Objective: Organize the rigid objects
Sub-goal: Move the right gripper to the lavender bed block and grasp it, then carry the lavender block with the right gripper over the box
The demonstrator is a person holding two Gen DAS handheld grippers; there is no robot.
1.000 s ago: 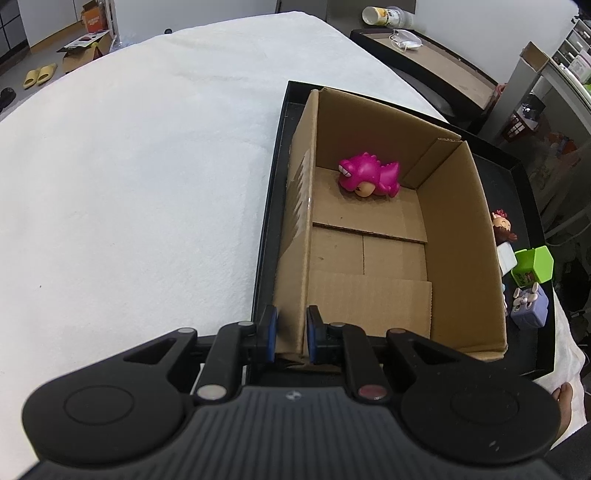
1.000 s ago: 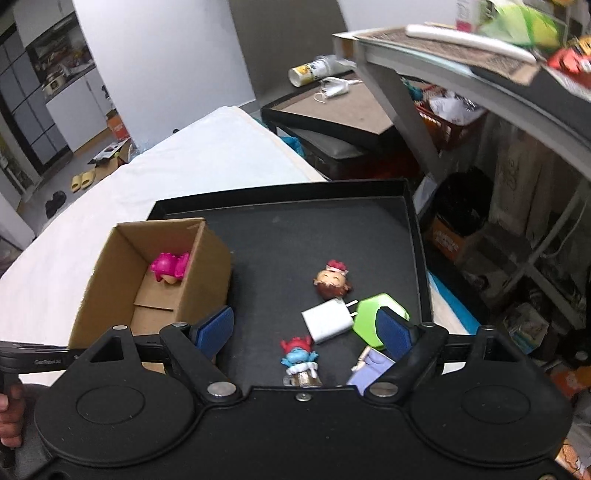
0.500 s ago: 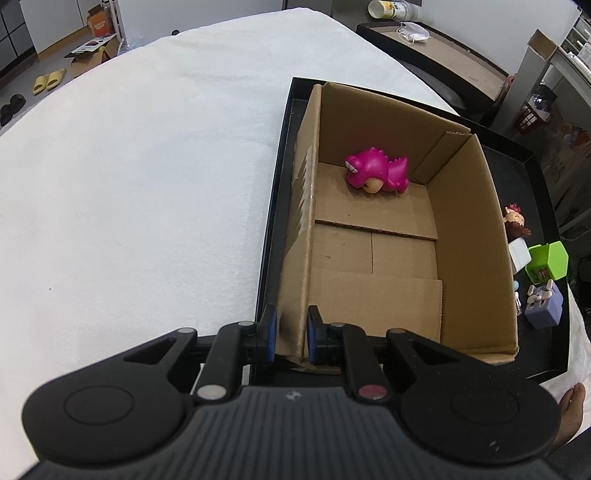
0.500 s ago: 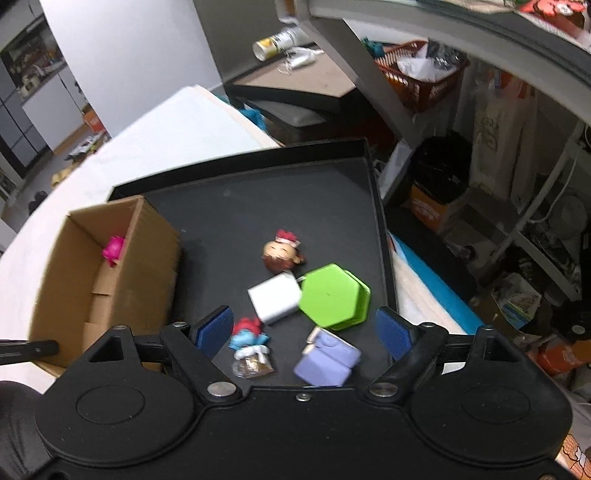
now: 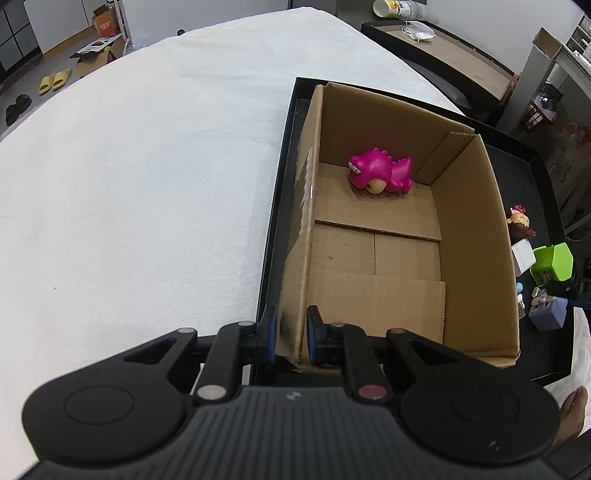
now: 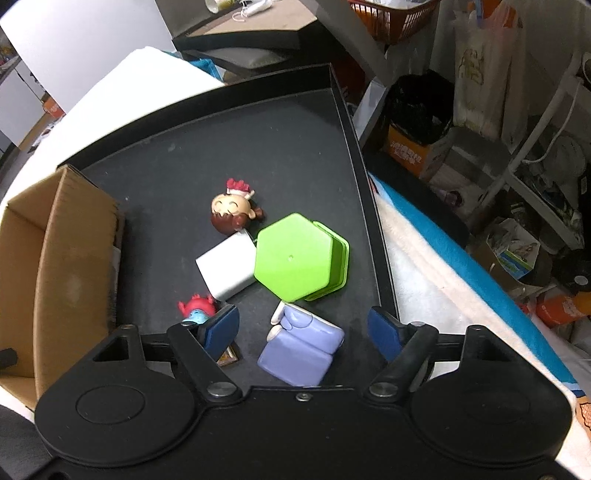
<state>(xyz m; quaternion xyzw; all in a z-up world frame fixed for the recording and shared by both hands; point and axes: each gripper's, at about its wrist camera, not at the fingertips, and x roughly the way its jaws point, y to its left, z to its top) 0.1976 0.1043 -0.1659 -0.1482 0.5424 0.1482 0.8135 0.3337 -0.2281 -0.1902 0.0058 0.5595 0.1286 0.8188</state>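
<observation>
left gripper (image 5: 290, 334): pinching the cardboard box (image 5: 376, 258) wall
right gripper (image 6: 303, 326): spread over the purple toy (image 6: 301, 345)
green box (image 6: 295, 256): at 12 o'clock from it

A white cloth (image 5: 140, 177) covers the worktop. Behind it, on the floor, lie a pair of yellow slippers (image 5: 55, 79), a pair of dark shoes (image 5: 16, 107) and an open cardboard carton (image 5: 105, 26). On a brown side table (image 5: 454, 55) rest a white face mask (image 5: 419, 29) and a tipped can (image 5: 391, 6). To the right stand an orange basket (image 6: 391, 16), a black bag (image 6: 421, 107) and a cream tote bag (image 6: 480, 70).
</observation>
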